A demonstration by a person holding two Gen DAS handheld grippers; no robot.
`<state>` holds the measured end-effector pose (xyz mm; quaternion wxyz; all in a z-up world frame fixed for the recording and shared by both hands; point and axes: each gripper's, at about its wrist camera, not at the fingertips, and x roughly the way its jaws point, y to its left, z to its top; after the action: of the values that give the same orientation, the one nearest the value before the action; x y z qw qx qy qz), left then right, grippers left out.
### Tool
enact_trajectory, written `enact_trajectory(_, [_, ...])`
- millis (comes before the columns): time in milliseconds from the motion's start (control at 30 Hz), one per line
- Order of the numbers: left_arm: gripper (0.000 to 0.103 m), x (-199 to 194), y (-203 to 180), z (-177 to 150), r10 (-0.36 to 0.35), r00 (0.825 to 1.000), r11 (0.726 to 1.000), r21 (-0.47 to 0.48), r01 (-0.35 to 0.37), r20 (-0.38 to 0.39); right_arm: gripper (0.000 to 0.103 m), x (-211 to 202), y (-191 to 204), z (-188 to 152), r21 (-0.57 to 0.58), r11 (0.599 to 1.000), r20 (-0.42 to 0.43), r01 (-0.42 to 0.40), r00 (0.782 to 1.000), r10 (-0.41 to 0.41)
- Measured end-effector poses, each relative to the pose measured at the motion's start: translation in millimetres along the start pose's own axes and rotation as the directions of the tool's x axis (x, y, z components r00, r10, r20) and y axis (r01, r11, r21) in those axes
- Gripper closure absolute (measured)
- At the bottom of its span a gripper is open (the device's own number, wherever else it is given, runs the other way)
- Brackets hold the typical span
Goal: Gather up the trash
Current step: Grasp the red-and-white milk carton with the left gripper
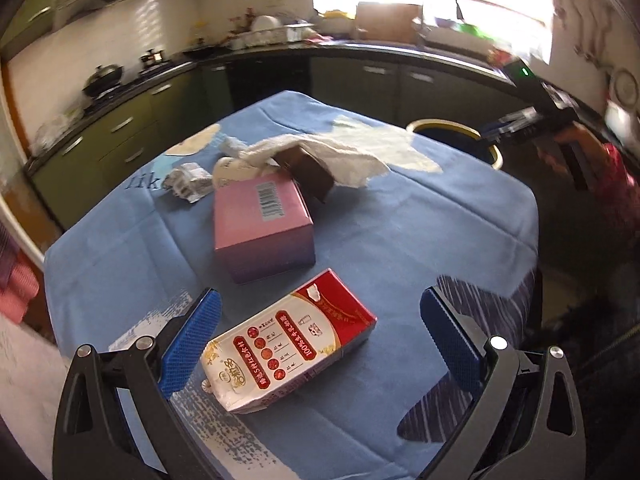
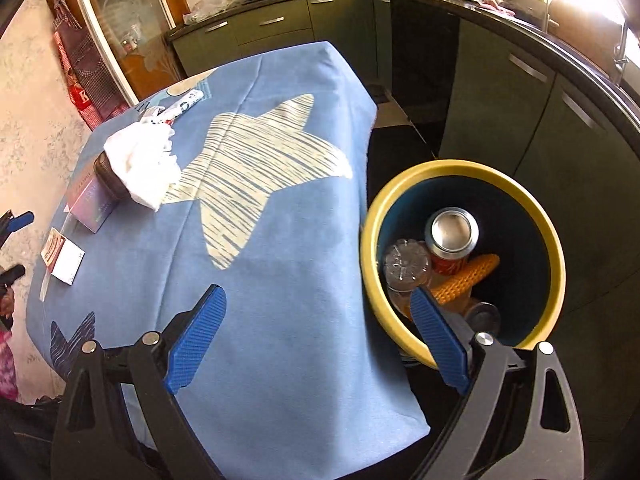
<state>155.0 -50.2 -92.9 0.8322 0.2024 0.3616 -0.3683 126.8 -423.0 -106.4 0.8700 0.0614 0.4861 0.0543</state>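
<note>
Hovering low over the blue cloth-covered table [image 1: 400, 220] with the left gripper [image 1: 320, 340], jaws spread wide and holding nothing, straddling the flattened red-and-white printed milk carton [image 1: 290, 340] lying slantwise between the blue pads. Judging the step in hand as the pick of that carton: lowering until the pads flank its long sides, turning the wrist to square with its slant, then closing on the stiffer red end rather than the crumpled white end, since a soft carton is likely to buckle and slip. Avoiding the pink rectangular cardboard box [image 1: 262, 228] just beyond, so nothing gets nudged. Waiting farther back: the crumpled white paper towel [image 1: 320, 156] draped over a dark brown object [image 1: 308, 172], and a small wad of printed paper [image 1: 188, 182]. Keeping the right gripper [image 2: 316, 340], jaws likewise apart and empty, by the yellow-rimmed dark round bin [image 2: 552, 240] beside the table, already holding a red metal can [image 2: 452, 240], a clear plastic bottle [image 2: 406, 268] and an orange mesh piece [image 2: 468, 278]; carrying the carton well over the rim before letting go.
</note>
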Motion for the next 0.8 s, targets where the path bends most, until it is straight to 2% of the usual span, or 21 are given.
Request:
enact_trajectory(133, [0.005, 12.0, 2.4, 1.8, -0.053, 0.995, 0.988, 0.142, 0.065, -0.081, 0.014, 1.7, 10.1, -1.0, 0.015, 1.000, 0.000, -0.008, 1.000, 0.008])
enact_trajectory(233, [0.005, 22.0, 6.5, -0.9, -0.105, 0.983, 0.963, 0.231, 0.139, -0.153, 0.014, 3.8, 17.2, -3.0, 0.033, 0.999, -0.006, -0.025, 1.000, 0.026])
enact_trajectory(400, [0.006, 45.1, 13.4, -6.5, -0.097, 0.965, 0.930, 0.324, 0.175, -0.243, 0.014, 4.6, 27.8, -5.2, 0.050, 0.998, -0.009, -0.026, 1.000, 0.026])
enact_trajectory(533, [0.009, 57.4, 20.8, -7.1, -0.105, 0.956, 0.916, 0.347, 0.200, -0.274, 0.014, 5.3, 33.1, -6.0, 0.055, 0.998, -0.016, -0.022, 1.000, 0.023])
enact_trajectory(633, [0.017, 66.9, 27.6, -5.9, -0.136, 0.942, 0.913, 0.330, 0.240, -0.308, 0.014, 4.6, 36.0, -5.7, 0.053, 0.998, -0.018, -0.021, 1.000, 0.022])
enact_trajectory(700, [0.029, 70.5, 29.5, -7.1, -0.158, 0.930, 0.909, 0.320, 0.268, -0.332, 0.014, 3.6, 37.1, -5.8, 0.054, 0.998, -0.017, -0.024, 1.000, 0.025])
enact_trajectory(800, [0.035, 69.8, 29.5, -8.6, -0.171, 0.923, 0.909, 0.306, 0.283, -0.345, 0.013, 4.4, 37.3, -6.6, 0.055, 0.998, -0.020, -0.030, 0.999, 0.031])
